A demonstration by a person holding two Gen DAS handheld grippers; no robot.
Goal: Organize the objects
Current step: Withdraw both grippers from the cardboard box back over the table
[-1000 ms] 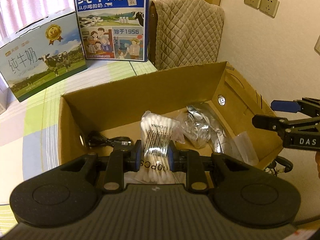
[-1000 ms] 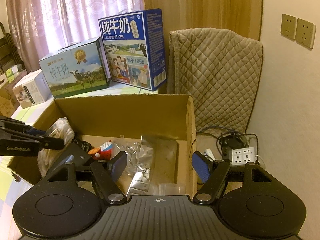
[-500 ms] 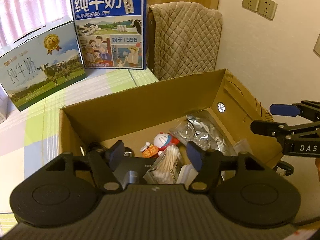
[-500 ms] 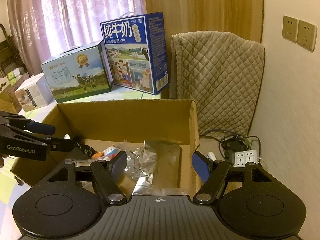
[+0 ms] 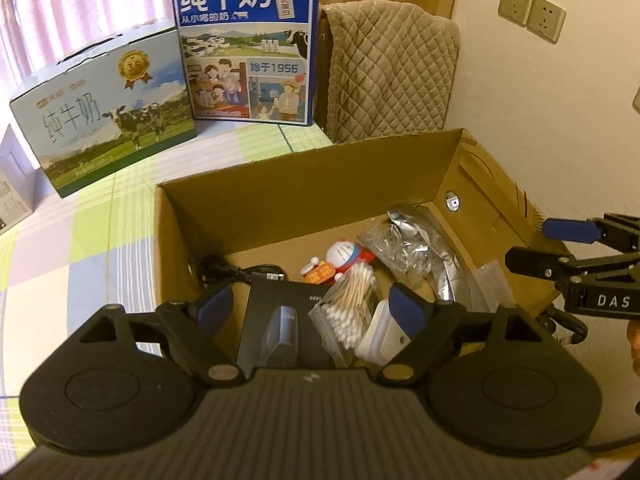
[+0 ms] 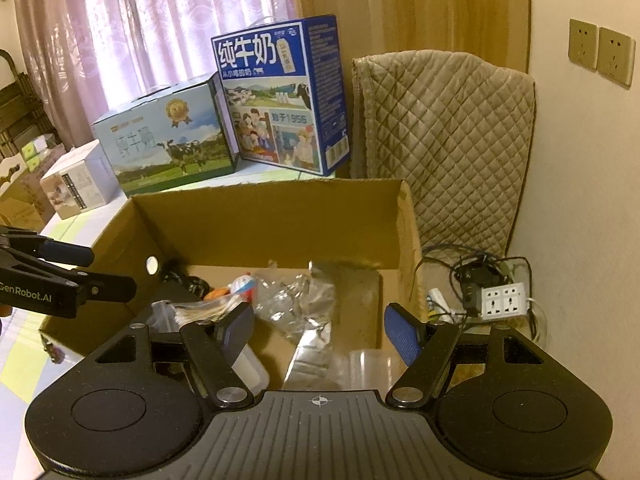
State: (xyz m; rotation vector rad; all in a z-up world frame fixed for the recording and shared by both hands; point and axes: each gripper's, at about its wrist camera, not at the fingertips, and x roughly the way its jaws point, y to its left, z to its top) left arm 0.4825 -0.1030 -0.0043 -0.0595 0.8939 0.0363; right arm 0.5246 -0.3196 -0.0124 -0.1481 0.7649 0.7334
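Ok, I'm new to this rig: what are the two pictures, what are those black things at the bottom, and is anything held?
Each picture comes from a camera on a hand-held gripper, looking forward along its two blue-padded fingers. The left gripper and right gripper are both open and hold nothing. Both hang over an open cardboard box. Inside lie a pack of cotton swabs, a small toy figure, crinkled foil bags, a black box and a black cable. Two milk cartons stand behind.
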